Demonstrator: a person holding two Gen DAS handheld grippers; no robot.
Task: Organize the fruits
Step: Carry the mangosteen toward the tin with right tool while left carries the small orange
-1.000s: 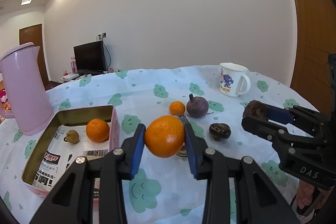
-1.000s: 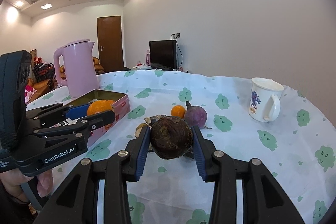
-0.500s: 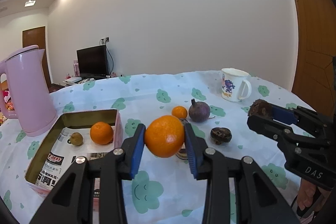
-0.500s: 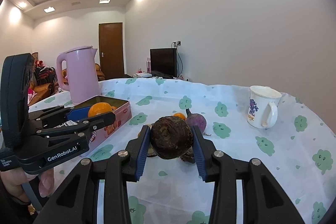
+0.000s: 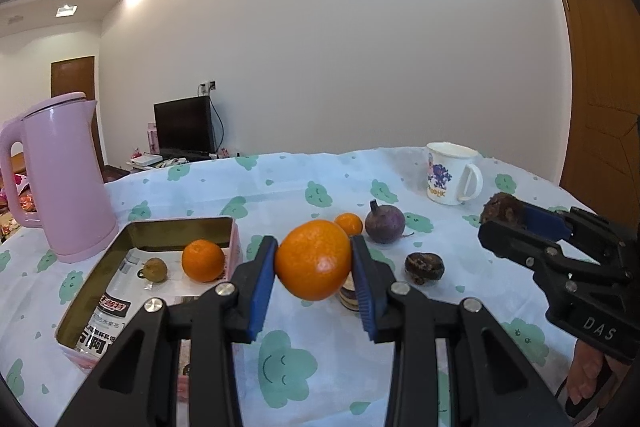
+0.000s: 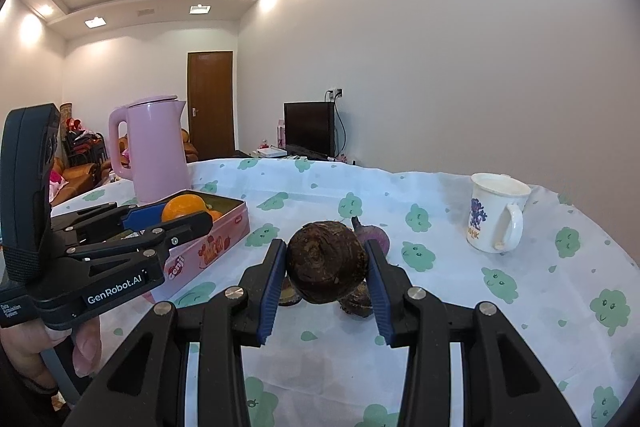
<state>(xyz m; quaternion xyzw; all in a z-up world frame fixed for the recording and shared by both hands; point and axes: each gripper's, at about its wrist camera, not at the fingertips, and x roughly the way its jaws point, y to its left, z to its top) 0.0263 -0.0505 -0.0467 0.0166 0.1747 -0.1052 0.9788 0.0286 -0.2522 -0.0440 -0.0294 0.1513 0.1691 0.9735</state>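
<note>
My left gripper (image 5: pixel 313 259) is shut on a large orange (image 5: pixel 313 259), held above the tablecloth just right of the pink tin box (image 5: pixel 98 287). Inside the box lie an orange (image 5: pixel 203 260) and a small brownish fruit (image 5: pixel 155 269). My right gripper (image 6: pixel 326 269) is shut on a dark brown round fruit (image 6: pixel 327 267); it shows at the right of the left wrist view (image 5: pixel 505 214). On the cloth beyond lie a small orange (image 5: pixel 349 224), a purple fruit (image 5: pixel 385 225) and a dark wrinkled fruit (image 5: pixel 424 267).
A pink kettle (image 5: pixel 66 179) stands left of the box. A white mug (image 5: pixel 452 173) sits at the far right of the table. A small round jar (image 5: pixel 349 298) stands partly hidden behind the held orange. A person's hand (image 6: pixel 60 347) holds the left gripper.
Both views have tilted slightly upward, showing more wall and ceiling. Each gripper keeps its fruit; nothing on the table has shifted.
</note>
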